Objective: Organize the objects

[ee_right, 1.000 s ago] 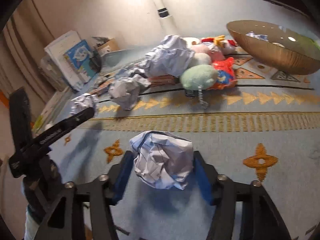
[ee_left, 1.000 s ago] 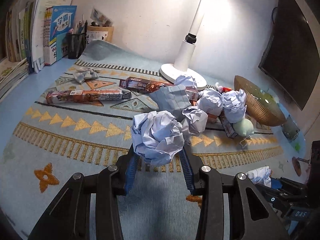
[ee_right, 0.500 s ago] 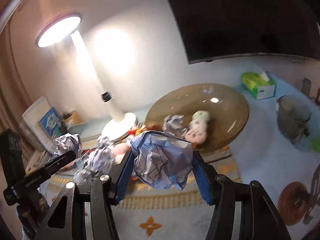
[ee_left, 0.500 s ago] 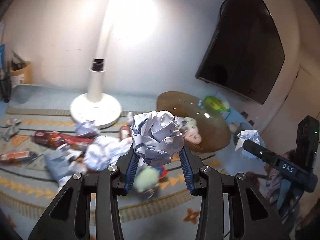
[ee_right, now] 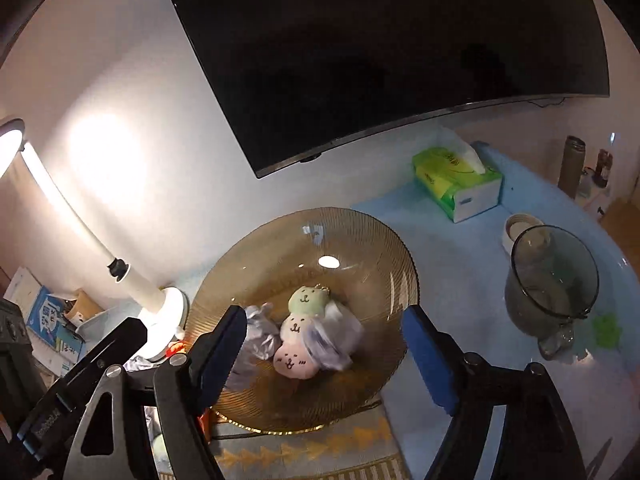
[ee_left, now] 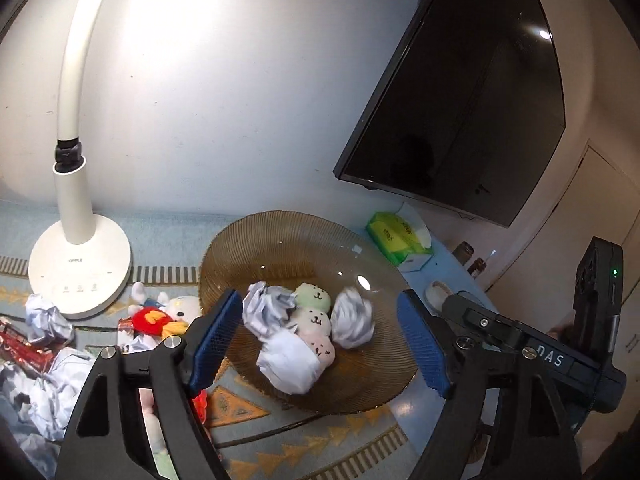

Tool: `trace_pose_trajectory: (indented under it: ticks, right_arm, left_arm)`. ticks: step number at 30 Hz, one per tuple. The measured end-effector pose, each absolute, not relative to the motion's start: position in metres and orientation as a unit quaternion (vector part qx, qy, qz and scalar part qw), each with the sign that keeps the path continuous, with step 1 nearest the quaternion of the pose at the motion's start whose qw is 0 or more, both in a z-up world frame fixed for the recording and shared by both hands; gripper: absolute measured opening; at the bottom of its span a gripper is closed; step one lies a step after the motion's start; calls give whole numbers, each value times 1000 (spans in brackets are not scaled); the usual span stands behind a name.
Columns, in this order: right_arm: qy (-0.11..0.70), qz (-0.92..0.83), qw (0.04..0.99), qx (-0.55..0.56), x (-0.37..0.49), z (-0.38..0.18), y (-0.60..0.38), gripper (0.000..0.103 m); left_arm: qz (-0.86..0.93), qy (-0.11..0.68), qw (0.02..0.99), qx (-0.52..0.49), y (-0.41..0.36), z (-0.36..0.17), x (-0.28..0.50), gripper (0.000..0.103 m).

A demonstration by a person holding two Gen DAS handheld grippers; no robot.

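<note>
A ribbed amber glass bowl (ee_left: 280, 240) (ee_right: 360, 240) holds three round plush toys (ee_left: 314, 320) (ee_right: 298, 324) and three crumpled paper balls: one at the left (ee_left: 264, 308), one at the front (ee_left: 288, 364), one blurred at the right (ee_left: 354, 318) (ee_right: 334, 336). My left gripper (ee_left: 320, 340) is open and empty above the bowl's near side. My right gripper (ee_right: 324, 356) is open and empty above the bowl too. More paper balls (ee_left: 48, 318) and plush toys (ee_left: 160, 316) lie on the patterned mat to the left.
A white desk lamp (ee_left: 80, 264) (ee_right: 160, 304) stands left of the bowl. A dark monitor (ee_left: 460, 100) hangs behind. A green tissue box (ee_left: 400, 240) (ee_right: 456, 180) and a grey glass jug (ee_right: 552, 280) stand to the right. Snack packets (ee_left: 24, 348) lie at far left.
Both grippers swung from the mat to above the bowl, then opened. The two paper balls they held now lie in the bowl, still blurred from falling.
</note>
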State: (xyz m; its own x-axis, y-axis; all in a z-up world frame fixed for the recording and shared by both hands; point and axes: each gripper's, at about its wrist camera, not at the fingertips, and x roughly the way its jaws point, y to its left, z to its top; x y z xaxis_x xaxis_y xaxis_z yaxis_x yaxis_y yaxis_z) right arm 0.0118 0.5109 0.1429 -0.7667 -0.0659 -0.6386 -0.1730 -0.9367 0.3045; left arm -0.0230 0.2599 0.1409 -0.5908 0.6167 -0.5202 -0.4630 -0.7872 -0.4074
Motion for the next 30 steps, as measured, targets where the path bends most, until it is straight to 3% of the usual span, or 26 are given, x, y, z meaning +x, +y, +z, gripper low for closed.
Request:
trace_pose_trajectory:
  ticks: [4,6,9,10,12,13,17,21,30]
  right_arm:
    - [151,931,8,-333,51,138,482,83]
    - [146,933,-15,-328,76,128,460,94]
    - [126,939,-31,-320,106,104,427,101]
    - [119,939,-35,-321,112,92,417,102]
    - [103,938,-42,-329,118,70,400,103]
    - [91,938,-46,-330,119,59,392,103]
    - [57,935,-40,-349,113,34,374,103]
    - [62,934,-47,-350,111,31,376,103]
    - [88,921,-39,-378,103,24,384,103]
  left_arm:
    - [890,-137,287,-328,216,140,5,78]
    - [898,-140,267,-320,190,139,25,78]
    - [923,-129,212,-295,141,131,65,80]
    - [929,-128,190,-289,122,126,78,82]
    - [939,-135,134,-287,80,110,99,101]
    - [940,-144,100,-294,59,101,103,103]
    - [921,-209,-10,-328,-30,63,111,102]
    - [917,-199,-81,-336,-70,40,107,102]
    - [917,-176,-59,-354,-64,28,107,102]
